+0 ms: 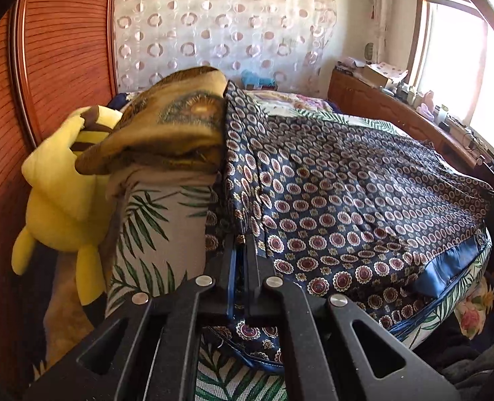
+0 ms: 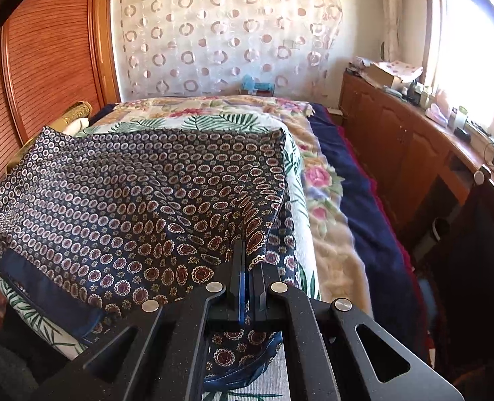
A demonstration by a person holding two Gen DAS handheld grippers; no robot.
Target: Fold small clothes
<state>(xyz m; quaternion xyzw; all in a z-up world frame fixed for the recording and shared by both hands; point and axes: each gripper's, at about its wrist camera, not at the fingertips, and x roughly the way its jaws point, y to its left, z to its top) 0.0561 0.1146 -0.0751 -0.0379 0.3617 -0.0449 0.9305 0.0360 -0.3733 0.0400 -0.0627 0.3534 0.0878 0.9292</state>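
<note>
Early in the fold, by the look of it: one dark navy garment of thin, silky cloth printed with red-and-cream medallions (image 1: 347,183) spread wide over the bed's white palm-leaf sheet (image 1: 153,234), no finished crease or tidy stack anywhere in view. Pinched at two spots along the near hem: left gripper (image 1: 243,244) with jaws clamped on the cloth's left corner, right gripper (image 2: 248,257) likewise closed tight on the right corner, a fold of fabric bunched under each. Still to do, probably: carrying that near edge over the rest, laying it flat, then halving again. Fabric rumpled and slack across the middle, with a plain blue satin band (image 1: 447,267) along one edge. Left side draped up against an ochre patterned blanket (image 1: 173,127), just beside a yellow plush toy (image 1: 63,183).
</note>
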